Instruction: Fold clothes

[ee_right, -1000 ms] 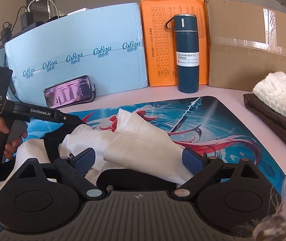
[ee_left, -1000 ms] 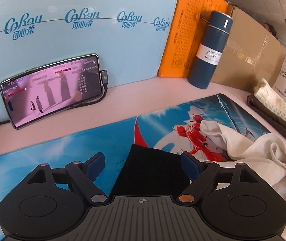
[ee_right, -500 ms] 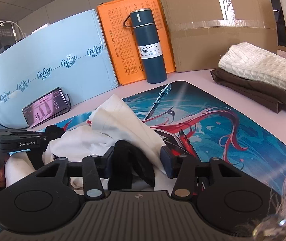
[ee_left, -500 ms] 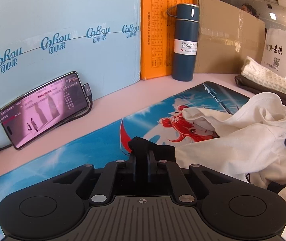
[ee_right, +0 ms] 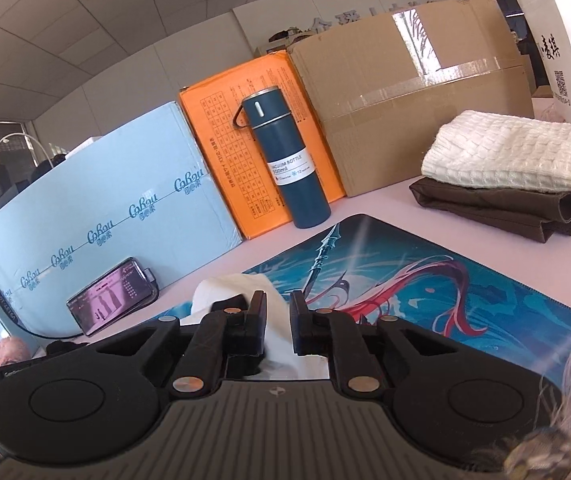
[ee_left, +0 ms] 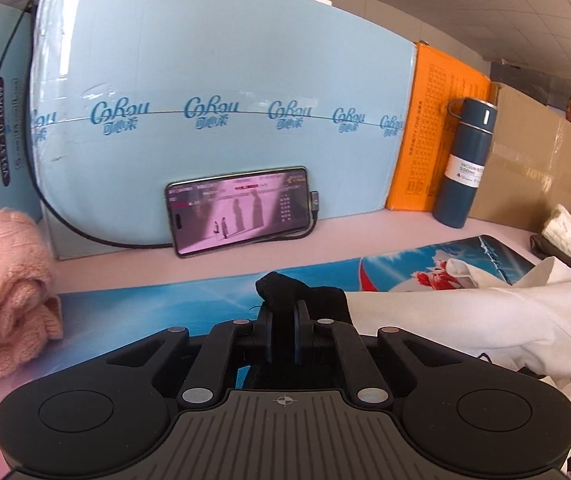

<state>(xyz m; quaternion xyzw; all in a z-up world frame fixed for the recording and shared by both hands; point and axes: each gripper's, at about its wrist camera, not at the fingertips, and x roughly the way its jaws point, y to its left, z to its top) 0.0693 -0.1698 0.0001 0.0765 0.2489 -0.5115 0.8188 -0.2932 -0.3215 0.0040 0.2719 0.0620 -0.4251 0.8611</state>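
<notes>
Left gripper (ee_left: 283, 326) clenched on a black trimmed edge of the white garment (ee_left: 465, 320), a knot of dark cloth bunched just past the fingertips. Right gripper (ee_right: 277, 326) closed on a fold of the same white garment (ee_right: 281, 344), fabric filling the narrow gap between the pads. Garment lifted at both pinches, the rest trailing down onto the printed desk mat (ee_right: 425, 280) (bulk lying toward the right in the left wrist view).

Judged as the spreading step before the first fold. To do it well:

- Keep both pinches firm; thin cloth likely to slip if either eases.
- Draw the two grips apart, left and right, until the edge between them runs taut and straight.
- Hold both ends level, so the hem hangs even rather than twisted.
- Lower onto the mat far edge first, then drag gently toward the near side to smooth wrinkles.
- Mind the phone (ee_left: 241, 210) and vacuum bottle (ee_right: 285, 160) at the far side, and the pink knit (ee_left: 5, 292) at the left; a swinging sleeve could catch any of them.
- Keep clear of the folded stack (ee_right: 509, 176) at the far right (seemingly finished pieces).
</notes>
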